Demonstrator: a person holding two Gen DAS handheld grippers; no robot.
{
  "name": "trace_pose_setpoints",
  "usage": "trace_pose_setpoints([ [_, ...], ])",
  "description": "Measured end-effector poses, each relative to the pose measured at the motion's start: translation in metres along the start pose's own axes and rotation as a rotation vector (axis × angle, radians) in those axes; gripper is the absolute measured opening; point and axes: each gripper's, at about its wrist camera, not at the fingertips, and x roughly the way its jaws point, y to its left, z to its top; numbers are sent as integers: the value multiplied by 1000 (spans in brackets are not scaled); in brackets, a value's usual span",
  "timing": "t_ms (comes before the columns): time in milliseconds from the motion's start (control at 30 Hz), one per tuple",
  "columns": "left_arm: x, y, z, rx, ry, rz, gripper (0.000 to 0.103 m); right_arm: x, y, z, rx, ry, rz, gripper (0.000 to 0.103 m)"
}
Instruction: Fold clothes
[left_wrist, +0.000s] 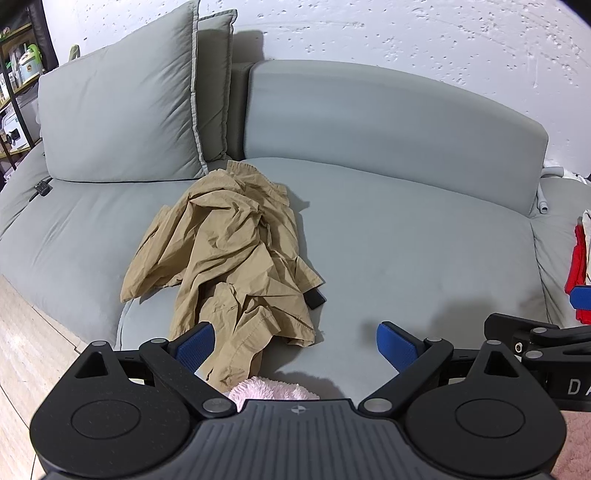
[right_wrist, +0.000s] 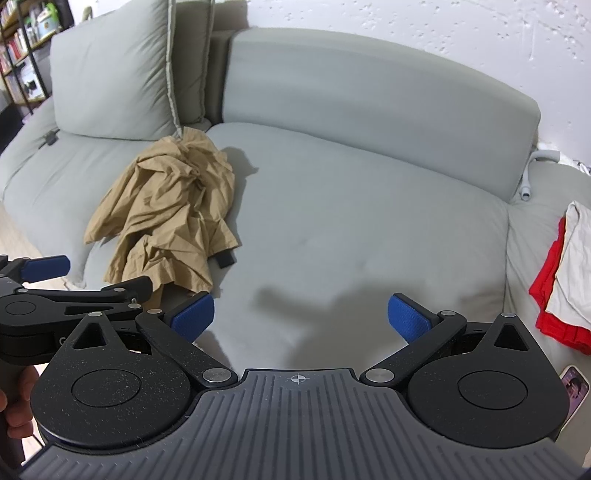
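Note:
A crumpled tan garment (left_wrist: 229, 254) lies in a heap on the grey sofa seat (left_wrist: 406, 236), with its near hem hanging toward the seat's front edge. My left gripper (left_wrist: 295, 345) is open just in front of that hem, and its left pad (left_wrist: 194, 345) overlaps the cloth in the picture. In the right wrist view the same tan garment (right_wrist: 166, 218) sits to the left. My right gripper (right_wrist: 301, 319) is open over bare seat (right_wrist: 369, 229), with nothing between its fingers. Each gripper shows at the edge of the other's view.
A folded pile of red and white clothes (right_wrist: 561, 273) rests on the sofa's right section, with a phone (right_wrist: 574, 391) near it. A small black object (left_wrist: 316, 299) lies by the tan garment. Back cushions (left_wrist: 118, 107) and a shelf (left_wrist: 14, 74) stand at the left. Pink fluffy fabric (left_wrist: 273, 387) is below.

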Motion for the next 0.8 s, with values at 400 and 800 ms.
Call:
trace_pose_setpoints([
  [400,1,0,0,-4,4,0,94,2,1,4,-6,7,-2,103],
  [800,2,-3,0,-5,10,1,94,1,0,3,-6,12,-6,103],
])
